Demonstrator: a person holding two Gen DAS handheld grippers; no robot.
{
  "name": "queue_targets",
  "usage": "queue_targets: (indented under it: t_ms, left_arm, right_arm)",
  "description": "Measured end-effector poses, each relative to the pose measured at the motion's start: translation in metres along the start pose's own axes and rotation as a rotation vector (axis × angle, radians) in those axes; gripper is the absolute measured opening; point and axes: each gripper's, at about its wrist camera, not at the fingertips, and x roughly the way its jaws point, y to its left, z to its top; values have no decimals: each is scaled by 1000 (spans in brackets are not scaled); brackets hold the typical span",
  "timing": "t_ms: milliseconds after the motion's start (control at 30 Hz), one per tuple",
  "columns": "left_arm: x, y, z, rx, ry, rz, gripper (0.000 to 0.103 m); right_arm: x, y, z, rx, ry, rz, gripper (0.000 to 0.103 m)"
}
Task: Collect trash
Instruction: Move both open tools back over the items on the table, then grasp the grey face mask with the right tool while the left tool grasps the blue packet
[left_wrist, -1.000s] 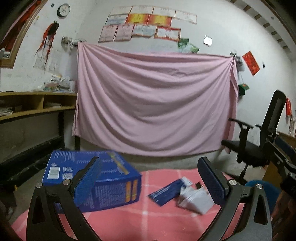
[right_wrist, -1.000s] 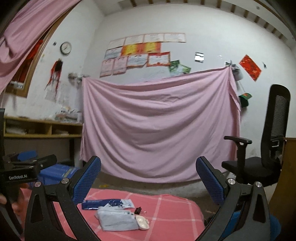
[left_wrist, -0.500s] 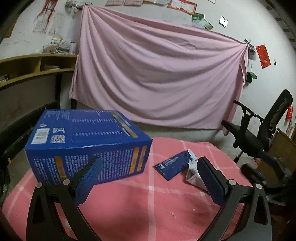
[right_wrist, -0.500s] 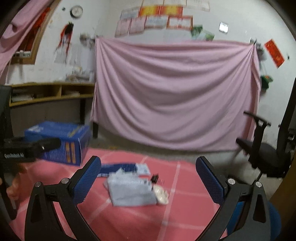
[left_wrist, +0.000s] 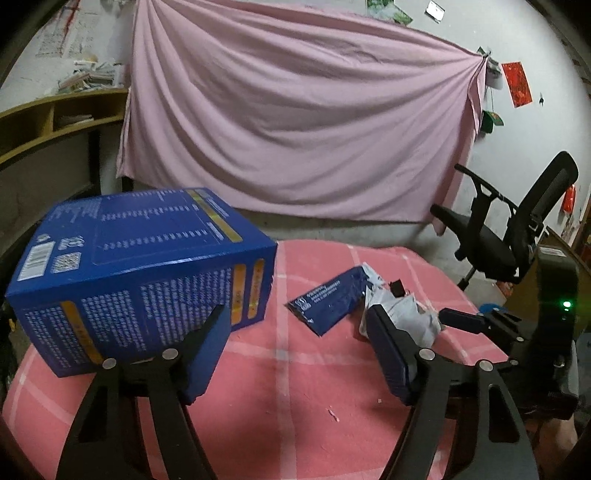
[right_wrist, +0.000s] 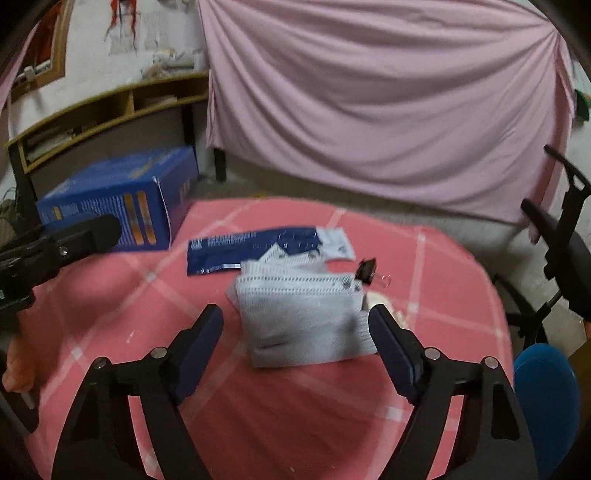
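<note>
A large blue carton (left_wrist: 140, 273) lies on the pink checked tablecloth (left_wrist: 280, 369), at the left in both views (right_wrist: 122, 214). A flat dark blue wrapper (left_wrist: 328, 299) (right_wrist: 251, 247), a grey-white crumpled wrapper (right_wrist: 303, 314) (left_wrist: 402, 314) and a small black binder clip (right_wrist: 365, 269) lie mid-table. My left gripper (left_wrist: 295, 358) is open, its left finger in front of the carton. My right gripper (right_wrist: 295, 350) is open, hovering just short of the grey wrapper. Both are empty.
A black office chair (left_wrist: 517, 236) stands to the right of the table. A pink sheet (left_wrist: 295, 122) hangs on the back wall, with wooden shelves (left_wrist: 55, 122) at the left. A blue round object (right_wrist: 546, 391) sits low at the right.
Both grippers have tilted down and moved in over the table. The carton and the wrappers now look larger and closer. Both stay open.
</note>
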Motion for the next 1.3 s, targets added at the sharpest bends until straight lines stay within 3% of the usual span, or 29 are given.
queue_targets:
  t_ms: [100,167,233,433,600,733,867,1000,1300]
  left_arm:
    - [4,-2,2,8,27,-9,69]
    - [8,-2,3,13,43,-16,68]
    - [11,-3,4,15,57,-21,68]
    - [22,-14,5,50,104,-30,68]
    - [32,-29,10,112,114,-28,68]
    - [44,-39,17,175,96,-19,68]
    - [68,-48,20,216,131,-5,68]
    - [90,-60,20,269,177,-3,68]
    - [131,-77,18,392,235,93,68]
  right_arm:
    - [9,2,-1,-3,54,-5,75]
    - [11,1,-3,0,69,-6,63]
    - [9,0,-5,11,73,4,41]
    - [3,-5,-6,40,74,39,13]
    - [-13,-17,-11,104,33,20,7]
    - [-30,-35,-17,192,-35,59,7]
    - [-49,-51,-22,257,-115,73,7]
    - [-54,-62,-24,276,-131,60,7]
    - [-74,-77,-29,310,-170,44,6]
